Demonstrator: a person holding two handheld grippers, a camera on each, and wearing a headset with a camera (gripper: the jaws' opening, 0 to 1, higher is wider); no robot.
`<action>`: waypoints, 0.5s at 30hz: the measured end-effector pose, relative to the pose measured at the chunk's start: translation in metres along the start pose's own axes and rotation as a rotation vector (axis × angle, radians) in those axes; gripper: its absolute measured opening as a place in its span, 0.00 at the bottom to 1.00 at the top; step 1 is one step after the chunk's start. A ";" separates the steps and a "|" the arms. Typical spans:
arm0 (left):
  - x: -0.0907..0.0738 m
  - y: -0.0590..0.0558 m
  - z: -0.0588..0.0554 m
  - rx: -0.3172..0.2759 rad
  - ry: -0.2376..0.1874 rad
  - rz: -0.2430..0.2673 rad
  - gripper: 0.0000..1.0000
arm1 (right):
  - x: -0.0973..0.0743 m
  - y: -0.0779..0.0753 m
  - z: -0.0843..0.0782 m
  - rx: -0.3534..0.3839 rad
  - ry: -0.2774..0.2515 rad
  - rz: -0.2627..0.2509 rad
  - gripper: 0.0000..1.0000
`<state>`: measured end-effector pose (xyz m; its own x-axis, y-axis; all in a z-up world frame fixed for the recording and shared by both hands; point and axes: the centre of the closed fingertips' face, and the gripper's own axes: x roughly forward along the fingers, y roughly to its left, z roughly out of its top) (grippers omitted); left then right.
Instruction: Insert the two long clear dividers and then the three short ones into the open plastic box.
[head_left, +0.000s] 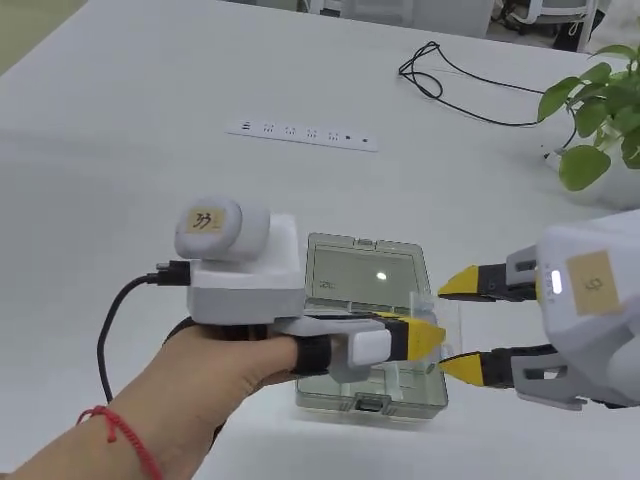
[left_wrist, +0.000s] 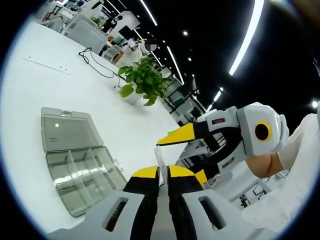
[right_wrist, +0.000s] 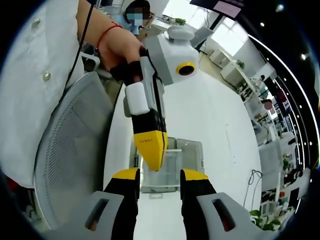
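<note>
Left gripper view shows a thin clear divider pinched tight between the two shut jaws of the left tool. It sticks up out of the yellow tips. I cannot tell if it is a long one or a short one.

It could slip or twist, I think, because it is thin and smooth and only its edge is pinched. If the left tool lets go too soon, it may drop. If it comes down crooked, it may miss its slot and bend. It may also push the light box away, since nothing holds the box.

The divider is up in the air, over the right end of the box, not in it yet. It pokes into the gap between the jaws of the right tool, which stand wide apart and hold nothing.

The box sits on the white desk near the person's edge, with its lid lying back flat. Some clear walls seem to stand inside already. A power strip lies toward the far edge, and a plant stands by the right edge.
</note>
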<state>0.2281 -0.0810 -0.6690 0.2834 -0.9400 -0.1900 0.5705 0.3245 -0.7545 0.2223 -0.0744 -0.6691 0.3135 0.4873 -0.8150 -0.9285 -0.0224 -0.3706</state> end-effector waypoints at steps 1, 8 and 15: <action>0.000 0.000 0.000 -0.001 -0.003 -0.003 0.00 | 0.000 0.000 0.000 -0.001 0.000 0.000 0.33; 0.000 -0.002 0.000 -0.039 -0.012 -0.014 0.00 | 0.000 0.000 0.000 -0.009 0.002 -0.004 0.33; -0.002 0.001 0.000 -0.024 -0.018 0.001 0.00 | 0.000 -0.001 0.001 -0.017 0.001 -0.011 0.34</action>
<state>0.2276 -0.0792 -0.6693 0.2975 -0.9376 -0.1797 0.5520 0.3225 -0.7690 0.2228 -0.0732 -0.6681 0.3237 0.4868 -0.8113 -0.9216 -0.0319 -0.3868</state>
